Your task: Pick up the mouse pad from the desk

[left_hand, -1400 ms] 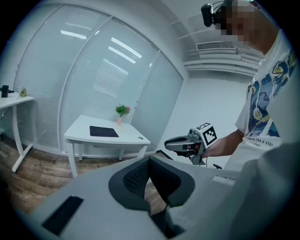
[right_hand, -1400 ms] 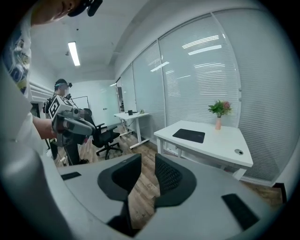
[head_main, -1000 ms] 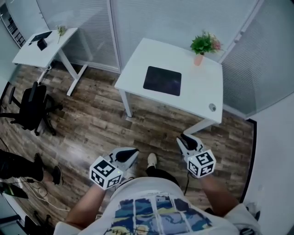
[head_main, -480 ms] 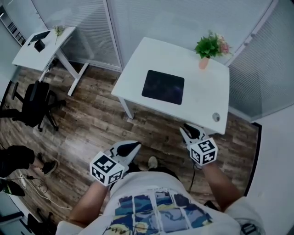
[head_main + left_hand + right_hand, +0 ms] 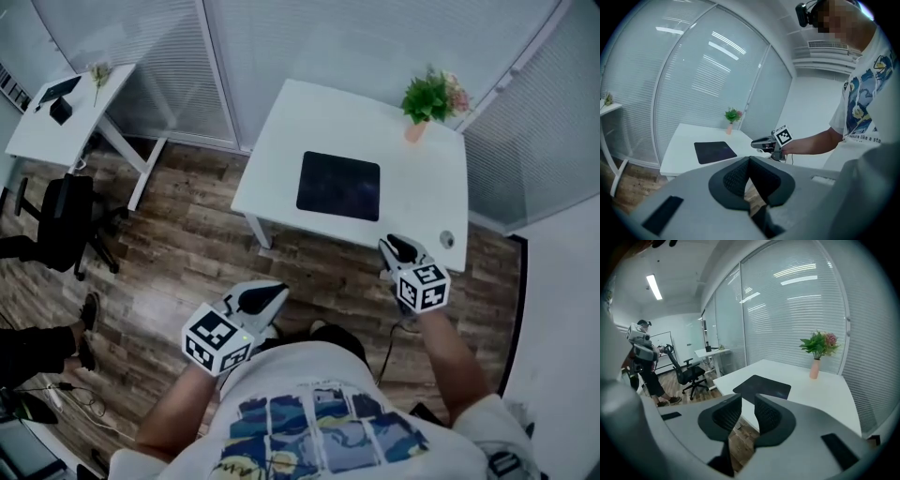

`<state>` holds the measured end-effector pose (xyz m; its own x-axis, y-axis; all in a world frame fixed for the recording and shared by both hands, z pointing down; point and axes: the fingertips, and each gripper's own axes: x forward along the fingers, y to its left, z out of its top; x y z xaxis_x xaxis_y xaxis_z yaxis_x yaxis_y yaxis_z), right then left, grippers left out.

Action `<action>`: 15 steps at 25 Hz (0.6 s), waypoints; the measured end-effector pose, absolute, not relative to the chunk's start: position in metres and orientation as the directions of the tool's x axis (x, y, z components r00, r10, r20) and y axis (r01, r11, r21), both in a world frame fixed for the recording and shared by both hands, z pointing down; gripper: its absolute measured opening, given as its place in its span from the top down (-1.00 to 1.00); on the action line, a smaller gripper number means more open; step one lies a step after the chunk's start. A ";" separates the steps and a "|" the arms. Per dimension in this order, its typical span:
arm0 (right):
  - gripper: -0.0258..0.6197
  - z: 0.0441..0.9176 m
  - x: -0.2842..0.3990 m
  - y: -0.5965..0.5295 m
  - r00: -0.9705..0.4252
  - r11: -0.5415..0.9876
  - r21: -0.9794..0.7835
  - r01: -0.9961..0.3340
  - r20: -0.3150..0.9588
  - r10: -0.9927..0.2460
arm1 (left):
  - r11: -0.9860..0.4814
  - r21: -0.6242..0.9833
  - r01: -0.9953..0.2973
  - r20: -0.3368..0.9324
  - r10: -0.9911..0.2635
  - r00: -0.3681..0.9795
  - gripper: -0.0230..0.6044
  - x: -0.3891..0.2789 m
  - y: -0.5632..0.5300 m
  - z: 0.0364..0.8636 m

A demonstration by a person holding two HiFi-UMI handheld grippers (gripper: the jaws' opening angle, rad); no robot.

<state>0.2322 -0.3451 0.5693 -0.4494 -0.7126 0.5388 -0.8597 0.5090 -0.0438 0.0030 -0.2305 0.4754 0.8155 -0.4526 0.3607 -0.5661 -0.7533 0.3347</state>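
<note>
**Head view.** The room has a wood-plank floor and glass partition walls with blinds behind them. One white desk stands against the partitions. The single dark mouse pad lies flat near the desk's middle, and one potted plant stands at the desk's far right corner. A round cable hole sits in the desk's near right corner. A second desk stands well to the left of the white desk, and one black office chair is beside it. There are two grippers. The left gripper is over the floor, short of the desk's near edge. The right gripper reaches that edge close to the cable hole. Their cubes carry black-and-white square patterns and no words.

**Left gripper view.** The pads meet at the tip with nothing between them. Beyond them are the desk, the pad lying on it and the plant, with the right gripper level with the desk's near corner. The person's T-shirt has a blue print and a line of small writing, of which only "like a" is legible.

**Right gripper view.** The jaws stand a narrow gap apart and hold nothing. The mouse pad lies on the desk just beyond them, untouched. Past the desk's left end stands a second person. One strip light glows on the ceiling.
</note>
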 end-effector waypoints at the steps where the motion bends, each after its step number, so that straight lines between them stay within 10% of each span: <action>1: 0.66 0.572 0.232 -0.352 -0.437 0.495 -0.040 -0.868 0.538 -0.721 | -0.759 0.336 -0.558 0.360 -0.444 0.820 0.92 -0.004 -0.233 0.476; 15: 0.62 0.634 0.264 -0.495 -0.378 0.486 0.000 -0.874 0.629 -0.679 | -0.696 0.338 -0.634 0.352 -0.531 0.771 0.92 -0.016 -0.317 0.480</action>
<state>0.2640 -0.4951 0.6345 -0.3779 -0.6792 0.6292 -0.8739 0.4860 -0.0003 -0.0163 -0.3173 0.4798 0.7707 -0.5315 0.3515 -0.6339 -0.6956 0.3382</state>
